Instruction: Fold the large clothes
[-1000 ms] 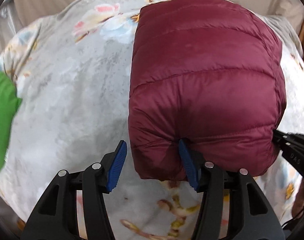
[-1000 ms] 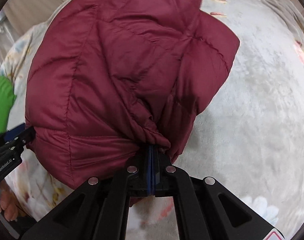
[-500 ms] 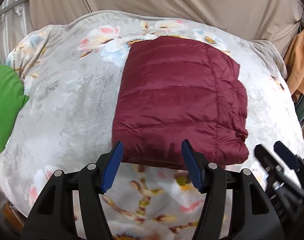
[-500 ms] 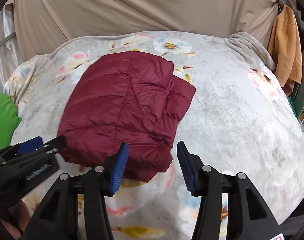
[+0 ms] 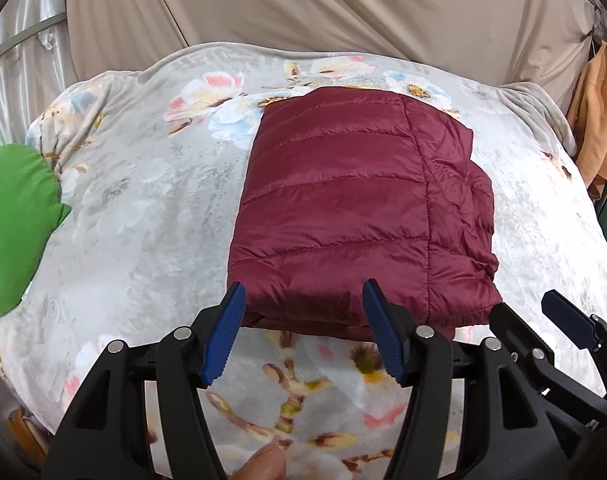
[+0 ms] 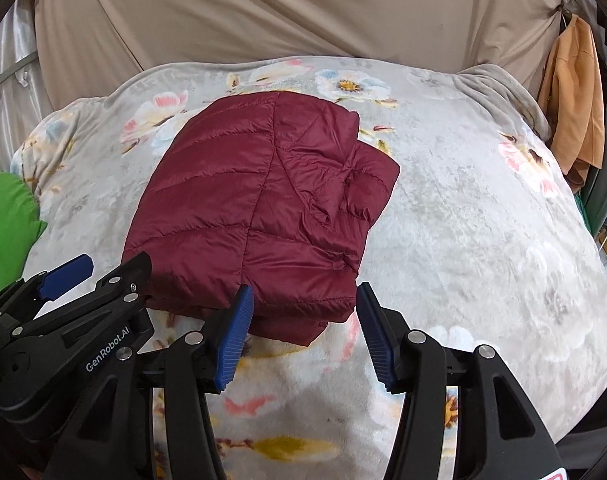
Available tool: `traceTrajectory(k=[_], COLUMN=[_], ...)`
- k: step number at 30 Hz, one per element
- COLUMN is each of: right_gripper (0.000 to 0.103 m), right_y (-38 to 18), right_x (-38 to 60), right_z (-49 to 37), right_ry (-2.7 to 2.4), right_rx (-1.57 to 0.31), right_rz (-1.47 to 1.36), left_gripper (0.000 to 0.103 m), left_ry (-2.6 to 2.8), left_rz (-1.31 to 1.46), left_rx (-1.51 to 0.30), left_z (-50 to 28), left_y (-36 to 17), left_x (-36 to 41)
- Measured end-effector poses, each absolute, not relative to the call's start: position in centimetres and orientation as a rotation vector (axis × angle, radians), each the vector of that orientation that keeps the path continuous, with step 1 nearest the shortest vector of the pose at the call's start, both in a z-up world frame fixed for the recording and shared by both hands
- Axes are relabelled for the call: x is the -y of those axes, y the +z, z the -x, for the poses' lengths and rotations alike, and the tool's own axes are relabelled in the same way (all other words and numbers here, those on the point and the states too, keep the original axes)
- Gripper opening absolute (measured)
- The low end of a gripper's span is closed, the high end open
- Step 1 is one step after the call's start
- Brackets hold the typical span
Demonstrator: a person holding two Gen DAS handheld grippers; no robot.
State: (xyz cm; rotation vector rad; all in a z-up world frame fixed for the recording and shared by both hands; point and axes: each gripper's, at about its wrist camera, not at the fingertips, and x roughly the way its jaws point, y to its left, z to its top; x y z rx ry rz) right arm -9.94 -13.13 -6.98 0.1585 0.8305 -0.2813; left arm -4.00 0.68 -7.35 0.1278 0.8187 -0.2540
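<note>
Grippers (image 5: 303,312) (image 6: 305,312) apart (jaws spread), above jacket (image 5: 355,216)

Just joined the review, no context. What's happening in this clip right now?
A person with two handheld grippers is folding clothes on a bed covered by a floral blanket. The maroon puffer jacket lies folded into a compact rectangle on it. The left gripper and right gripper both hover at the jacket's near edge, jaws open, holding nothing. A green item lies at the bed's left edge; an orange garment hangs to the right.
</note>
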Motion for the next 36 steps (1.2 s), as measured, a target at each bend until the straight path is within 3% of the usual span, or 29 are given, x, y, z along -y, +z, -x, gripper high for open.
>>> traceTrajectory(k=[36], right_gripper=[0.053], right_y=[-9.5], right_x=[11.8], right_z=[8.1], right_ry=[-0.277], right_rx=[-0.887], right_rz=[-0.152], left_gripper=[0.057], left_ry=[-0.139], left_rz=[-0.134], left_rx=[-0.888], left_z=[3.2], left_y=[-9.9], left_x=[-1.0])
